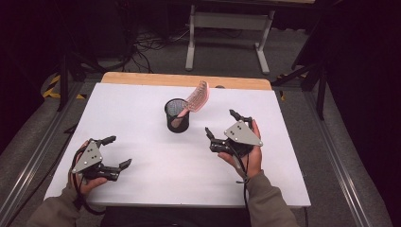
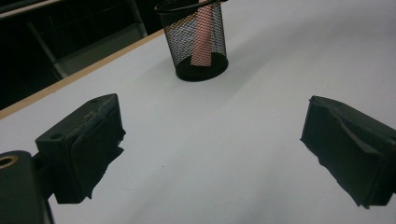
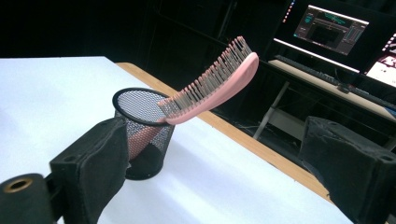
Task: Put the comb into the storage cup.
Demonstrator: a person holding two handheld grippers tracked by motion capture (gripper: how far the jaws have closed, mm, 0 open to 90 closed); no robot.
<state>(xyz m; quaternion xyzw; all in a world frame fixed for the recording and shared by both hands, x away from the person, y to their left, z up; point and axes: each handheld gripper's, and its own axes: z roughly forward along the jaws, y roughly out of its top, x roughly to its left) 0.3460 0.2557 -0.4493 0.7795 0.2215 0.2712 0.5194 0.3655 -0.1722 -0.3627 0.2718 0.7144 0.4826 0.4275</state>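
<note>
A white desk point(image 1: 142, 118) carries a black mesh cup point(image 1: 177, 115) holding a pink hairbrush point(image 1: 196, 98) (handle down, leaning), ahead of both tongs: left tongs point(image 1: 118, 152) and right tongs point(image 1: 220, 123) gape, released, apart from it.

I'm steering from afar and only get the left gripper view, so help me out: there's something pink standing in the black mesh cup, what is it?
Observer: A pink hairbrush, handle down in the mesh cup, its bristled head sticking out over the rim.
Operator: Which way does it lean?
Observer: In the high view its head tilts toward the table's far right, past the cup.
Operator: Where's the right gripper?
Observer: The right gripper sits just right of the cup on the white table, jaws open, holding nothing.
Operator: And mine?
Observer: The left gripper is near the front left edge, jaws open too.
</note>
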